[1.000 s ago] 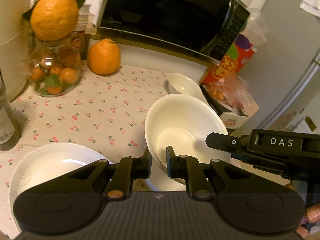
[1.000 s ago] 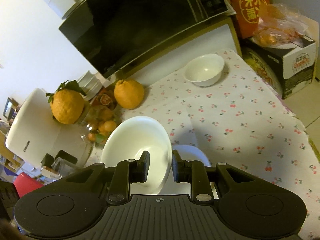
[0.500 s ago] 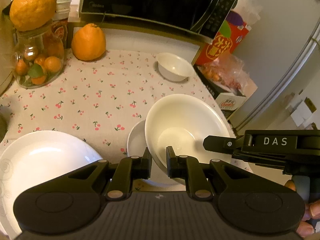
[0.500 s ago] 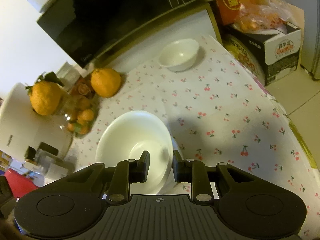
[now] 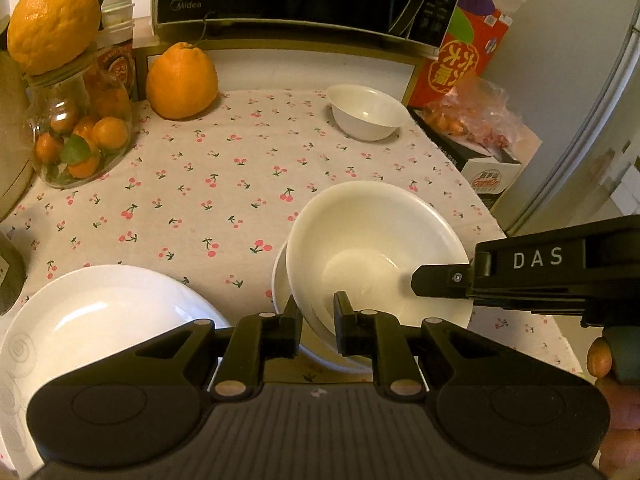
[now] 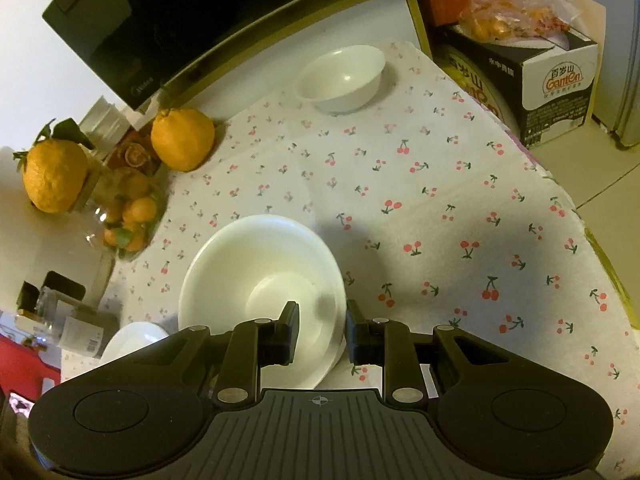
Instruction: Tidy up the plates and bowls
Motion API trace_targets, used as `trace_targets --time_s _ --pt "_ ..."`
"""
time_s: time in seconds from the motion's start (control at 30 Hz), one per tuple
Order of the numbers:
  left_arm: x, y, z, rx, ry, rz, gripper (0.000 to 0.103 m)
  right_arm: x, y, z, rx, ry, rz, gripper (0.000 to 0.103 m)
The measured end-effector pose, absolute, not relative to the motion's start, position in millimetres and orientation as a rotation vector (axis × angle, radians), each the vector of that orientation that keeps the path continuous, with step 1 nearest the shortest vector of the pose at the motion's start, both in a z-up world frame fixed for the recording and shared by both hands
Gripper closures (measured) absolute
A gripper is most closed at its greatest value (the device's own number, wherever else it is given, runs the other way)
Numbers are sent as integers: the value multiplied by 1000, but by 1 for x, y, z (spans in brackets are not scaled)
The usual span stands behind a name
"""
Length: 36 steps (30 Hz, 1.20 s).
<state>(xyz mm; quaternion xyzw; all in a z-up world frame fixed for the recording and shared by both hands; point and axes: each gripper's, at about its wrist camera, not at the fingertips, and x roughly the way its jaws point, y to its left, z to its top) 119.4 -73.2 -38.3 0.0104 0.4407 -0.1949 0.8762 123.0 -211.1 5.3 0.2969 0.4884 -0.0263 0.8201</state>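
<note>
On the near left of the cloth-covered surface (image 5: pixel 224 184), to the left of the big bowl, lies a wide white plate (image 5: pixel 100 320), flat and untouched. The big bowl (image 5: pixel 376 248) is the thing in hand: it sits tilted over a second white dish (image 5: pixel 280 280), whose rim shows just past the big bowl's left side.

The left gripper (image 5: pixel 316 318) has its fingers (image 5: pixel 290 320) closed on the big bowl's near rim, one outside the wall and one inside. The right gripper (image 6: pixel 322 326) does the same on the opposite side of the rim, its fingers (image 6: pixel 288 322) one within the bowl and one outside; they look clamped on the wall. So the big bowl is held by both hands at two places on its rim.

The step appears to be nesting or lifting the big bowl relative to the dish below it. To do it well, both grips should keep even pressure and move together, so the glazed rim does not slip or twist. Level the big bowl before lowering it, and centre it over the dish so the rims do not knock. Whether the two are touching underneath cannot be told.

Beyond the big bowl, at the back right of the surface, stands a small bowl (image 5: pixel 366 112), well apart from the fingers and probably next to be gathered.
</note>
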Motion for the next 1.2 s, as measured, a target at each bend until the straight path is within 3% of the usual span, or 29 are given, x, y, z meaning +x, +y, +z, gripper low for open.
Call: trace_targets --time_s 0.43,0.5,0.57,0.67,0.8,1.2 --pt "120 -75 -39 37 902 -406 84 127 -206 0 610 1061 -63 77" --pt "119 -75 -38 38 897 -413 78 127 -206 1 616 1061 -62 76" --pt "119 -76 -38 41 890 -424 66 127 -207 2 626 1063 -56 74" --pt "118 -78 -38 52 890 -452 51 126 -210 4 640 1053 -61 54" --pt "114 -83 -37 102 876 -460 29 125 -215 7 660 1038 -71 49" --pt "109 -86 -37 176 854 -474 16 125 -222 4 684 1048 -91 45"
